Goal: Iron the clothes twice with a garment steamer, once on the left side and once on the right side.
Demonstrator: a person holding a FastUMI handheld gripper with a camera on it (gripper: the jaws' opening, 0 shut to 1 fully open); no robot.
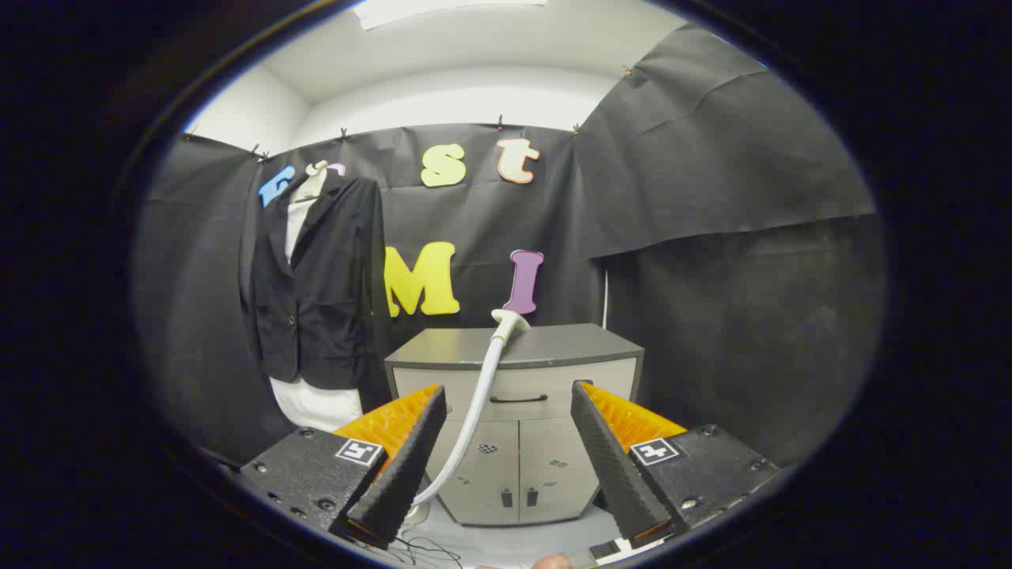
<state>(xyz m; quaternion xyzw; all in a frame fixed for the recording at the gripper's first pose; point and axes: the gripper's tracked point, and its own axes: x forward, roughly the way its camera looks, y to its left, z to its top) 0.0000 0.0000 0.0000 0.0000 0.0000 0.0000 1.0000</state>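
Fingers (431,419) spread wide, steamer (482,395) between, jacket (316,276) beyond

A black jacket (316,276) over a white shirt (315,401) hangs to the left of a grey cabinet (514,419), which has a darker grey top, paler doors and a black drawer handle (518,398). Rising in front of the cabinet, a white steamer hose (474,411) ends in a white steamer head (508,320) at its top edge.
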